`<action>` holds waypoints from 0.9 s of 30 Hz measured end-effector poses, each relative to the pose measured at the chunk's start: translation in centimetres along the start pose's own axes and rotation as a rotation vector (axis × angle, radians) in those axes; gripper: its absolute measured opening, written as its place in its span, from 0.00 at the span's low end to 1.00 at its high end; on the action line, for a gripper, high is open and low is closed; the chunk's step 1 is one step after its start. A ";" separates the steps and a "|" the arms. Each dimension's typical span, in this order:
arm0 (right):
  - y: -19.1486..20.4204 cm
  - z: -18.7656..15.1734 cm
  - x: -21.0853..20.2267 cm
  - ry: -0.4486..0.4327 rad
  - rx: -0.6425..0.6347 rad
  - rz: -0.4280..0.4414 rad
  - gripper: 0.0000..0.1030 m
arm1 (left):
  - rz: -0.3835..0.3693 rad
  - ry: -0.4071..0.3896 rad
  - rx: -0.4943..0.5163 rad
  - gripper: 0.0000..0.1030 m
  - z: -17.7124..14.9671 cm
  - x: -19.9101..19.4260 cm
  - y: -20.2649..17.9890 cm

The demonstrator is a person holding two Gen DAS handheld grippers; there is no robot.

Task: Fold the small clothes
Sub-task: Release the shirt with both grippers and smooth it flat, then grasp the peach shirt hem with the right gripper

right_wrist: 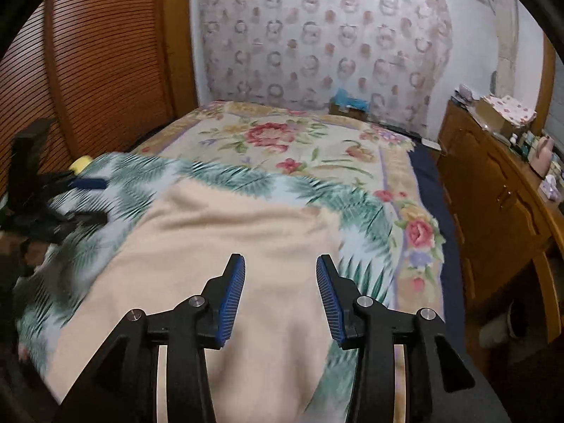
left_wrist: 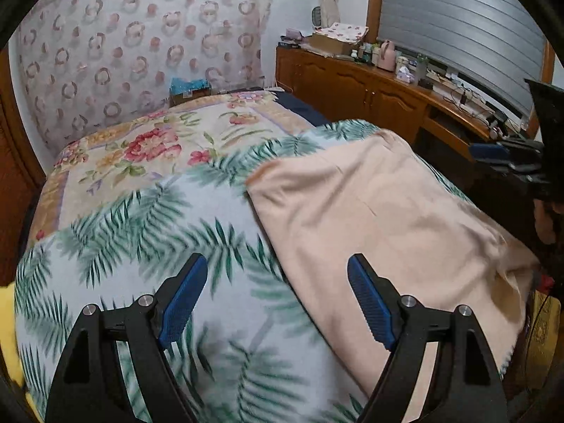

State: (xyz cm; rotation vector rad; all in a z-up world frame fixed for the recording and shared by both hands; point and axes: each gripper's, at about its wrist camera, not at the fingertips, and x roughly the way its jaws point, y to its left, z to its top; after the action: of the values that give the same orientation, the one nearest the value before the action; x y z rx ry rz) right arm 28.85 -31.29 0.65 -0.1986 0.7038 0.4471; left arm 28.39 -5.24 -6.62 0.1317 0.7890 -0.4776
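A peach-coloured garment (left_wrist: 380, 218) lies spread flat on a palm-leaf blanket (left_wrist: 169, 232) on the bed. It also shows in the right wrist view (right_wrist: 225, 246). My left gripper (left_wrist: 278, 264) is open and empty, hovering over the blanket just left of the garment's left edge. My right gripper (right_wrist: 280, 264) is open and empty, hovering over the near part of the garment. The left gripper shows in the right wrist view (right_wrist: 84, 199) at the far left. The right gripper shows in the left wrist view (left_wrist: 500, 157) at the far right.
A floral bedspread (right_wrist: 282, 141) covers the far bed. A wooden cabinet (left_wrist: 370, 88) with bottles and clutter runs along the right. A slatted wooden door (right_wrist: 105, 70) stands to the left. A patterned curtain (right_wrist: 317, 35) hangs behind the bed. A yellow item (right_wrist: 80, 164) lies at the blanket's left edge.
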 end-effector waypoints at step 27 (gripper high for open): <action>6.4 -12.4 -11.5 0.049 0.020 0.005 0.04 | -0.044 0.040 -0.005 0.80 -11.4 -6.4 -7.4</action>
State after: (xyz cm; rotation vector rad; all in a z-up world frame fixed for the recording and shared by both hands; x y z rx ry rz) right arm 11.04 -33.38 -1.17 -0.1894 0.7568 0.4412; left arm 13.69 -6.22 -9.61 0.1201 0.8338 -0.5155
